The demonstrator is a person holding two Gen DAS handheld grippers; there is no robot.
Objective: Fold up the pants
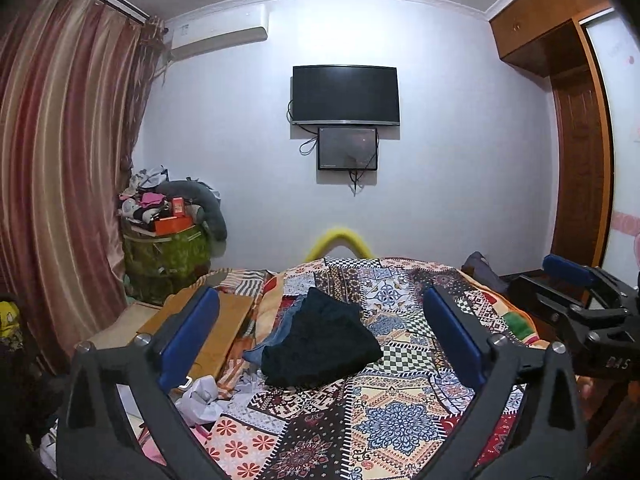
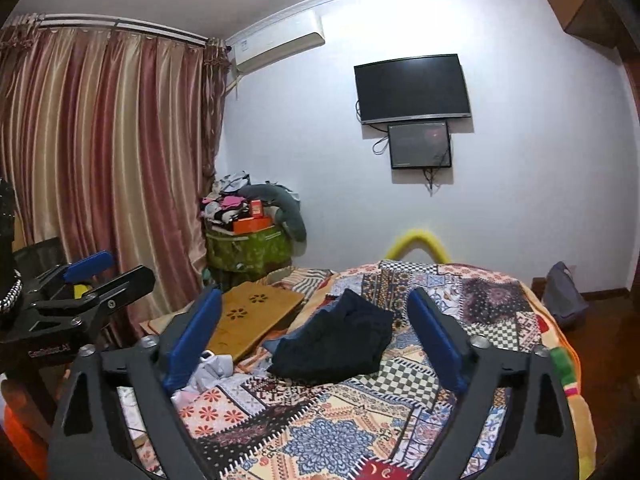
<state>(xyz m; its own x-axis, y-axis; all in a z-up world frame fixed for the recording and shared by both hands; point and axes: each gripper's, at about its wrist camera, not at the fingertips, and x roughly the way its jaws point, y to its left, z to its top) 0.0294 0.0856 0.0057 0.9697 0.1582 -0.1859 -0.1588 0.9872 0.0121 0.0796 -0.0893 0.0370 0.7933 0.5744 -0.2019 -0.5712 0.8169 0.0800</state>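
Dark pants (image 1: 320,340) lie crumpled in a heap on the patchwork bedspread (image 1: 400,420), partly over a blue denim garment (image 1: 280,328). My left gripper (image 1: 320,312) is open and empty, held above the bed short of the pants. My right gripper (image 2: 316,312) is open and empty too, also short of the pants (image 2: 336,344). The right gripper shows at the right edge of the left wrist view (image 1: 576,280). The left gripper shows at the left edge of the right wrist view (image 2: 100,272).
A wooden lap board (image 2: 256,316) lies on the bed's left side, with crumpled white paper (image 2: 212,372) near it. A green bin piled with clutter (image 2: 248,248) stands by the curtain. A dark bag (image 2: 564,296) sits by the bed's right side.
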